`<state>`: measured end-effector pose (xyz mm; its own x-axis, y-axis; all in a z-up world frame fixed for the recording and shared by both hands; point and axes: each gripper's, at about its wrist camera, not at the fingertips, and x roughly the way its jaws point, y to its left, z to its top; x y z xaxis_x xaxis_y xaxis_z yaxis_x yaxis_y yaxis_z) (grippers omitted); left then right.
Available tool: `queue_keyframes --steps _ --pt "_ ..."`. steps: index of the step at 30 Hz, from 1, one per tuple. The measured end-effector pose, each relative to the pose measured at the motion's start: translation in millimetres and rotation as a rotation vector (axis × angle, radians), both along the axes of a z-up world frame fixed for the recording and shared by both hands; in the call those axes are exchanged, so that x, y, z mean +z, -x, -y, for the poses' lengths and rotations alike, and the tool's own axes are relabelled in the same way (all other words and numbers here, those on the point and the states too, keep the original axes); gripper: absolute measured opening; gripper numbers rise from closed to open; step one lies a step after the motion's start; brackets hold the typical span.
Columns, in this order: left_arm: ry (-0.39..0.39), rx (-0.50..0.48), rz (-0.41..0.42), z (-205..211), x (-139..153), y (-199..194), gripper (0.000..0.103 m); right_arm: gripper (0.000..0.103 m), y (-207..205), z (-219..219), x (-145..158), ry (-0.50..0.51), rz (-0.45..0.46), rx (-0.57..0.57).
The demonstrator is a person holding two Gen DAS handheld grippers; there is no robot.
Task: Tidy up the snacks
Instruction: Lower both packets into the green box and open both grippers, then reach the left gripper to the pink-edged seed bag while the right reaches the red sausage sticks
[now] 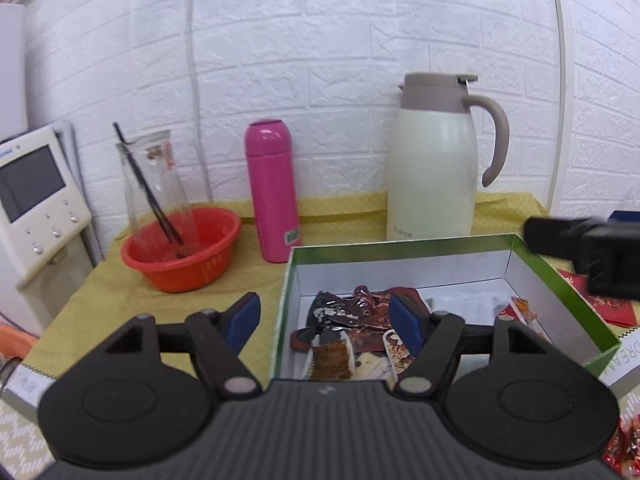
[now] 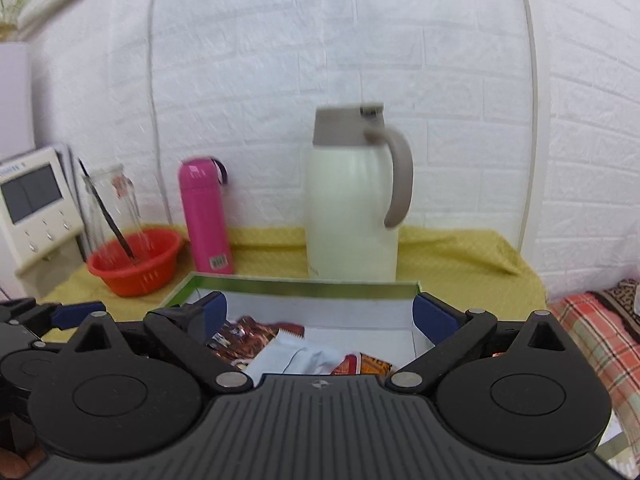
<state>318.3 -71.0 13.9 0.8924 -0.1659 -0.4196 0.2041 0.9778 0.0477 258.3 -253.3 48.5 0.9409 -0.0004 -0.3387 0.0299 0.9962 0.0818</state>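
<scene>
A green box (image 1: 560,292) with a white inside stands on the yellow cloth and holds several snack packets (image 1: 352,320). My left gripper (image 1: 326,316) is open and empty, straddling the box's left wall. My right gripper (image 2: 320,312) is open and empty over the box (image 2: 304,284), above brown, white and orange packets (image 2: 292,354). The right gripper also shows at the right edge of the left wrist view (image 1: 592,248). Red packets (image 1: 612,308) lie outside the box to its right.
Behind the box stand a cream thermos jug (image 1: 434,160), a pink bottle (image 1: 272,192) and a red bowl (image 1: 182,252) holding a glass bottle with a black stick. A white appliance (image 1: 36,200) is at the left. A plaid fabric (image 2: 596,340) lies at the right.
</scene>
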Motion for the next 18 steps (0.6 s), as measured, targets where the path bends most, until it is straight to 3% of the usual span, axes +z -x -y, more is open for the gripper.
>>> queue_keyframes --steps 5,10,14,16,18 --pt "0.052 0.01 -0.023 -26 2 45 0.075 0.103 57 5 20 -0.029 -0.029 0.016" --pt "0.083 0.013 -0.095 -52 -10 87 0.076 0.103 129 13 27 -0.033 -0.087 0.024" --pt "0.086 0.015 -0.087 -65 -18 126 0.078 0.103 186 23 13 0.013 -0.109 0.065" --pt "0.078 0.017 -0.067 -67 -22 143 0.08 0.103 202 27 -4 0.06 -0.166 0.106" --pt "0.05 0.023 -0.048 -66 -28 152 0.09 0.103 210 27 -24 0.121 -0.237 0.153"
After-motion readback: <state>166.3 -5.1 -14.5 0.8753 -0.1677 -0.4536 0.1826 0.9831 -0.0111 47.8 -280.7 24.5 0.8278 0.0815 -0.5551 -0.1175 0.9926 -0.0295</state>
